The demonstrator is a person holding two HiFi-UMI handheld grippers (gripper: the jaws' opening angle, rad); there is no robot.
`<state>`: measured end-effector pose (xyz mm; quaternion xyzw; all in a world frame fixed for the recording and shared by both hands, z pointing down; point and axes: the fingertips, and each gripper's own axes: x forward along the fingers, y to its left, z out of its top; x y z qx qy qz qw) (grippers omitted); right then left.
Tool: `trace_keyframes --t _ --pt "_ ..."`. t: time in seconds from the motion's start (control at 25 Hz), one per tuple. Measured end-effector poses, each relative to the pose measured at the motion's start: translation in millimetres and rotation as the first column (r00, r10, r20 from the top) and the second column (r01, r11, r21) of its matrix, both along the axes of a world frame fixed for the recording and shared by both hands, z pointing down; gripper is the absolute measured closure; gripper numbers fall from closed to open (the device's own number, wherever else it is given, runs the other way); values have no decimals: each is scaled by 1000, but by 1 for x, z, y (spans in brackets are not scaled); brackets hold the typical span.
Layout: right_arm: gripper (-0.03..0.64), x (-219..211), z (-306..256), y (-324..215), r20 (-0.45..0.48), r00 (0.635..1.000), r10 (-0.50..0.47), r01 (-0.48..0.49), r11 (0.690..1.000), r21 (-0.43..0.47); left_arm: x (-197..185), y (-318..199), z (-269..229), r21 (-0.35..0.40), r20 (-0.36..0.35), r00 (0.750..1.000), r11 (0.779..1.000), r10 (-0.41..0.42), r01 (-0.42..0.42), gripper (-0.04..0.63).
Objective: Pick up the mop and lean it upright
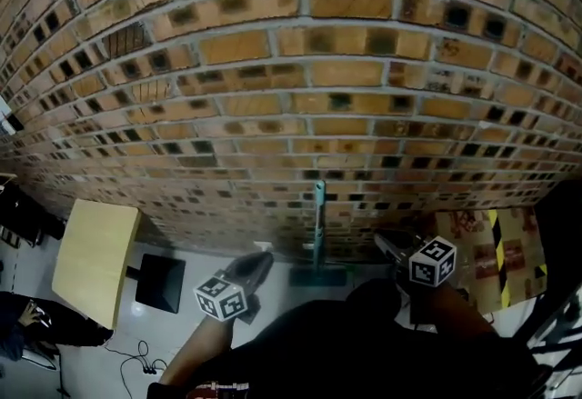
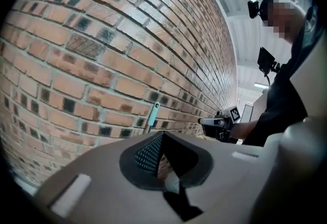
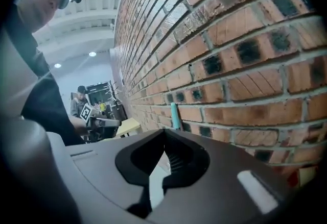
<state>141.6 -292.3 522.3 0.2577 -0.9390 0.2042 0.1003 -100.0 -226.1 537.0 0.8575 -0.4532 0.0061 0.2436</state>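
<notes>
So nearest to the person, both claws are pinched fully together with nothing in them. The left gripper (image 2: 162, 134) has its tips meeting at a point, and the right gripper (image 3: 164, 132) looks the same. They sit either side of the mop (image 1: 319, 224), close but not touching it.

The mop looks like it's already where the task wants it. Its teal handle (image 2: 152, 116) runs up against the brick wall (image 1: 300, 70) and the mop head (image 1: 318, 277) is flat on the floor (image 1: 118, 324) at the base. The job seems basically done, and the step in hand is probably just getting clear without knocking it over.

To do that well, the person should pull both claws straight back from the wall, not sideways across the handle. The lean looks pretty steep, so a small bump near the top could send it sliding along the bricks. It's worth checking that the head sits square on the floor before leaving.

As for room, the wall closes off everything ahead. To the left there's a yellow table (image 1: 95, 256) and a black box (image 1: 162, 284) with open floor between them and the mop, plus cables (image 1: 136, 356) lower down to watch for. To the right, cardboard with striped tape (image 1: 505, 252) sits near the right claw, so that side is tighter. Backward looks like the freest way out.
</notes>
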Motion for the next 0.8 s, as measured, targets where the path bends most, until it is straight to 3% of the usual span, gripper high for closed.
trace_keyframes --t 0.24,0.44,0.6,0.8 --pt "601 5 12 -16 -10 998 54 -55 998 -21 22 -40 3 -5 11 994 994 108 -108 601" --pt "601 -4 16 -21 -47 988 150 -151 988 -35 28 -74 8 -6 0 970 970 241 -241 601" --pt "601 -11 16 -18 -66 973 220 -223 974 -46 34 -95 28 -49 24 941 941 337 -336 589" --pt "601 -10 19 -18 -91 961 262 -268 962 -55 60 -119 60 -142 81 926 924 369 -356 512"
